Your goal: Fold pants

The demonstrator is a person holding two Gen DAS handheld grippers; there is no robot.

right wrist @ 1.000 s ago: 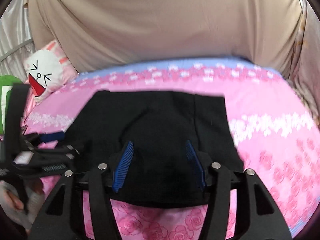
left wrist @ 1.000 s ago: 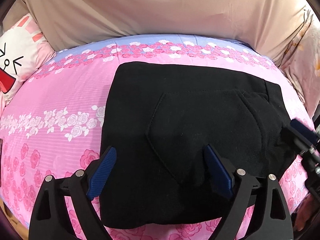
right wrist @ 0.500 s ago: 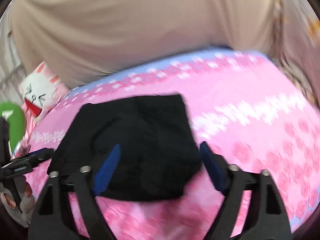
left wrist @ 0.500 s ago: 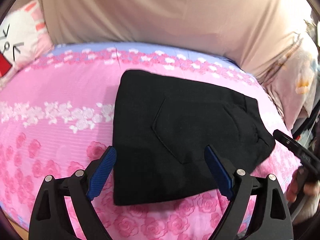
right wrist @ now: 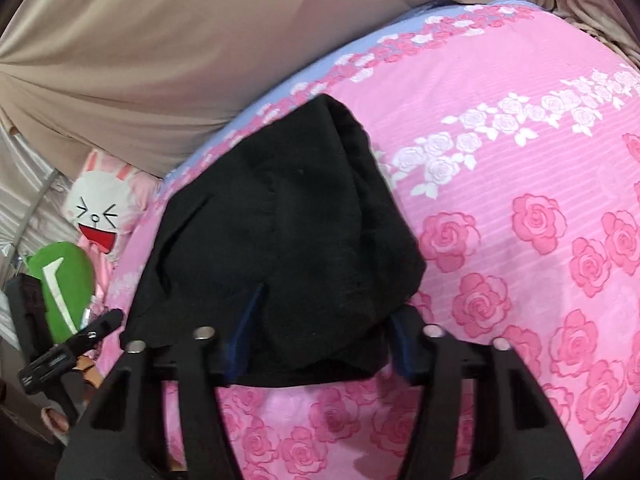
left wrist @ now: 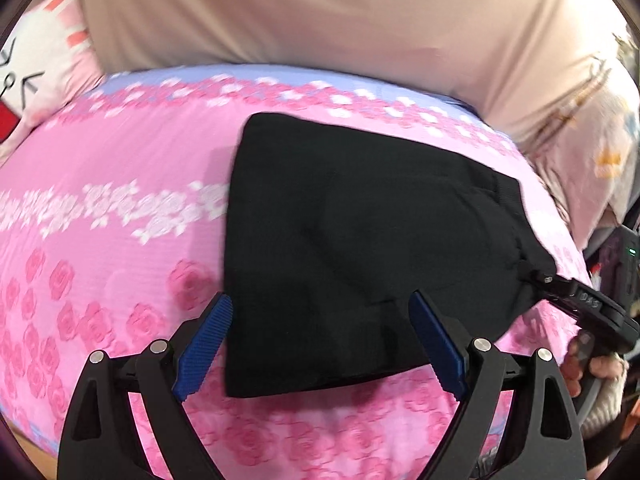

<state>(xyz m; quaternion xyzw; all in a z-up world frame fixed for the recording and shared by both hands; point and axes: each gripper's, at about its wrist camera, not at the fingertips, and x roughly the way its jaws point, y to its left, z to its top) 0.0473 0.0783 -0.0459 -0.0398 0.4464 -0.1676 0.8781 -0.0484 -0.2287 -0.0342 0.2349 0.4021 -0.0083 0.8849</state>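
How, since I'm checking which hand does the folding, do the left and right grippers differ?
The left gripper stands open over the pants, gripping nothing; the right gripper has just been closing, with bunched pants between its jaws. The left's blue pads show bare; the right's are half buried in cloth. Both point down at the bed.

Pink sheet (right wrist: 520,208) w/ open room right of pants (right wrist: 280,240); rabbit pillow (right wrist: 100,208) & beige drape (left wrist: 320,12) hem far side.

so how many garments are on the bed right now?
1: the folded black pants, lying mid-bed on the pink floral sheet. The bed's edges run out of frame, so others could be hidden.
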